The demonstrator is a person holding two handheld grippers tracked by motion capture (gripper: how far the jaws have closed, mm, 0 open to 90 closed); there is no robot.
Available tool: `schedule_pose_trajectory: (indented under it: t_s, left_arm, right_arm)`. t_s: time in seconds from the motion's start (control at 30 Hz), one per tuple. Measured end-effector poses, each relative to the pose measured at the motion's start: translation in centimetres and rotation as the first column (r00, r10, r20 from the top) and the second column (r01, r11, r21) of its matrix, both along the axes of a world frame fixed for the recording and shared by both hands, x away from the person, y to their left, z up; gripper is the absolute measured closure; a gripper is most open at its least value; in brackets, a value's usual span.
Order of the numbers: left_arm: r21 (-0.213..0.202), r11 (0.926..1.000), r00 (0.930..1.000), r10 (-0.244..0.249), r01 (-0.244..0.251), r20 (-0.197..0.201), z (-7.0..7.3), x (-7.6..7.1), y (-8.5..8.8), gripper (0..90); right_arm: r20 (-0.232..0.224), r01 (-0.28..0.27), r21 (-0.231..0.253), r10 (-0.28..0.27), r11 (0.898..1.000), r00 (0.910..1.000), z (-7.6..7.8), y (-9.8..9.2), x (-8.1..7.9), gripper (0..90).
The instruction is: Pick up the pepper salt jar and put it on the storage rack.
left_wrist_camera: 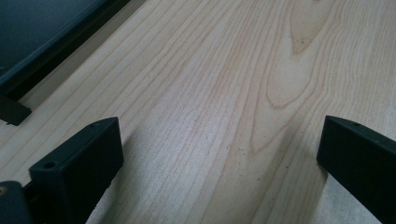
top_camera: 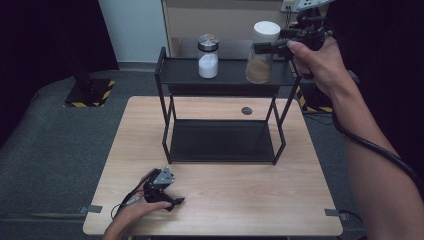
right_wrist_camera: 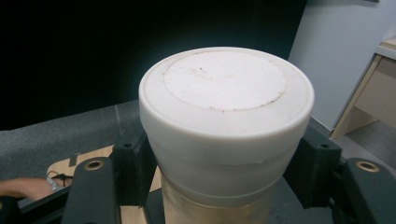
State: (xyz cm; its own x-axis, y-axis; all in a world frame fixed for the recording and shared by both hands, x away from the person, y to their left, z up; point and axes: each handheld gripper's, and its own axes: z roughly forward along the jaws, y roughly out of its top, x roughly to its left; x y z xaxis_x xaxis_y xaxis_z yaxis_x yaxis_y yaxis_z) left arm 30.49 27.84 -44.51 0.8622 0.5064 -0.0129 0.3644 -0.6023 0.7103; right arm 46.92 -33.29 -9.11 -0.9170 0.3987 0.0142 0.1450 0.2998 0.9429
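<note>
The right tongs (right_wrist_camera: 224,186) clamp the white-lidded jar (right_wrist_camera: 226,121) below its lid; the left tongs (left_wrist_camera: 219,158) gape open.

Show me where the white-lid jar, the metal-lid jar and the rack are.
white-lid jar (right_wrist_camera: 224,88), right gripper view, middle of its lid top.
metal-lid jar (top_camera: 208,65), high view, white powder behind the glass.
rack (top_camera: 177,71), high view, bare left part of the top shelf.

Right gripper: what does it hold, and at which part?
The right gripper holds the white-lidded jar, clamped just below its lid.
</note>
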Motion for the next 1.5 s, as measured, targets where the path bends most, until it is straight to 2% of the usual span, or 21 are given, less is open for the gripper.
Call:
schedule_pose_trajectory:
  t_s: [0.2, 0.57, 0.83, 1.3, 1.5]
  left_arm:
    - [0.002, 1.0, 1.0, -0.006, 0.006, 0.001, 0.0, 0.0, 0.0, 0.0]
    - [0.002, 0.9999, 0.9999, -0.01, 0.01, 0.001, 0.0, 0.1, 0.1, 0.0]
    - [0.002, 0.9999, 0.9999, -0.015, 0.015, 0.001, 0.0, 0.1, 0.1, 0.0]
    - [0.0, 0.9999, 0.9999, -0.016, 0.016, 0.001, 0.0, 0.1, 0.1, 0.0]
    - [0.001, 0.9999, 0.9999, -0.016, 0.016, 0.002, 0.0, 0.1, 0.1, 0.0]
  right_arm:
    - [-0.012, 0.015, 0.019, -0.015, 1.0, 0.9998, -0.8, 0.4, 1.2, 35.5]
    - [-0.026, 0.048, -0.008, -0.049, 0.999, 0.9985, -1.7, 1.3, 2.7, 35.5]
    - [-0.03, 0.065, -0.03, -0.066, 0.997, 0.9974, -1.7, 2.1, 3.3, 35.5]
    - [-0.05, 0.083, -0.015, -0.083, 0.996, 0.9953, -2.6, 2.5, 4.1, 35.4]
    - [-0.049, 0.087, -0.024, -0.088, 0.996, 0.995, -2.7, 2.7, 4.4, 35.5]
